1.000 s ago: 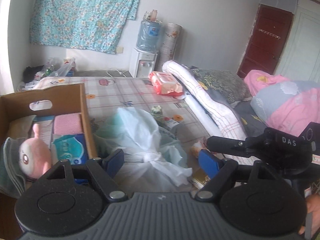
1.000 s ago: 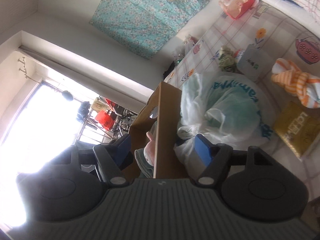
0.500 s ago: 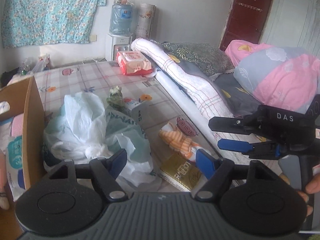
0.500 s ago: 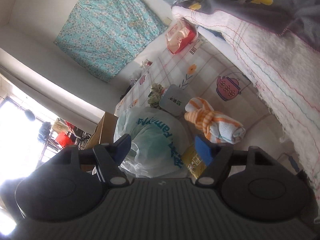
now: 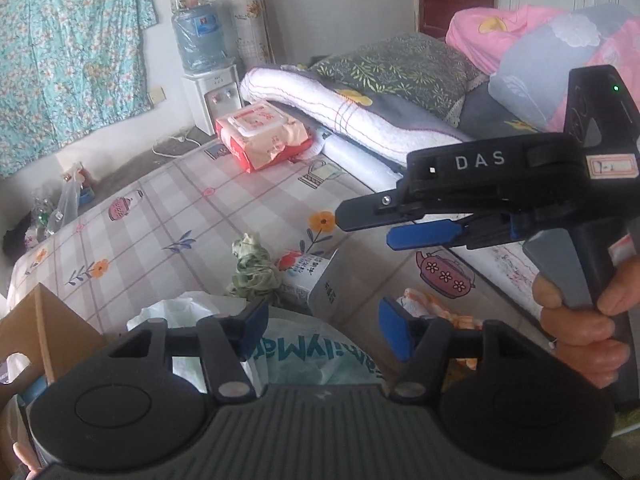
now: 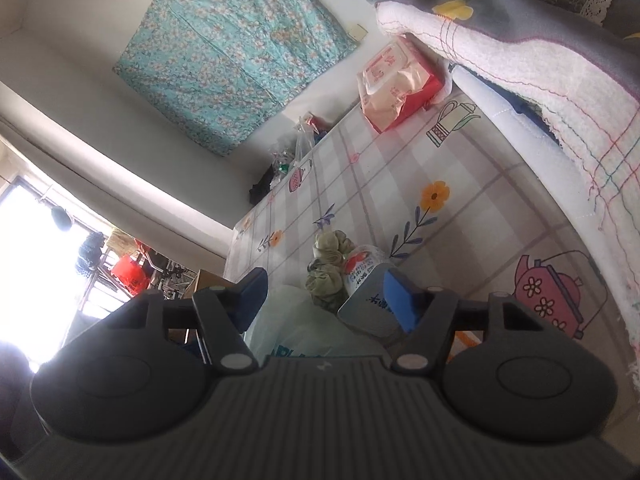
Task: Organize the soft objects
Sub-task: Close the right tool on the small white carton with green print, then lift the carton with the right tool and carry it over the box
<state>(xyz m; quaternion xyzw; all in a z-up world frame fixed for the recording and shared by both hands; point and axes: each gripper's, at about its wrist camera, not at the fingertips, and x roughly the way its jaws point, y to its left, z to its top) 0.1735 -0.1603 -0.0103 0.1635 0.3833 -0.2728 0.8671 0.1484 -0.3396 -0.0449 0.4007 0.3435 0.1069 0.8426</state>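
A crumpled green cloth [image 5: 254, 266] lies on the patterned mat next to a grey tissue pack [image 5: 320, 286]; both also show in the right wrist view, the cloth [image 6: 330, 274] and the pack [image 6: 366, 300]. A white plastic bag [image 5: 304, 354] lies just under my left gripper [image 5: 320, 330], which is open and empty. An orange striped soft toy [image 5: 430, 308] is partly hidden behind its right finger. My right gripper [image 6: 324, 296] is open and empty, hovering above the pack; it shows in the left wrist view [image 5: 384, 220] too. A red wet-wipes pack [image 5: 264, 136] lies at the far end.
A cardboard box [image 5: 44, 332] stands at the left edge. A rolled white blanket [image 5: 360, 120] and pillows [image 5: 404, 64] border the mat on the right. A water dispenser [image 5: 204, 64] stands at the far wall, with bags [image 5: 66, 200] beside the mat.
Both grippers have swung right and forward, away from the cardboard box and over the bag, toward the green cloth and tissue pack. Both stay open and empty.
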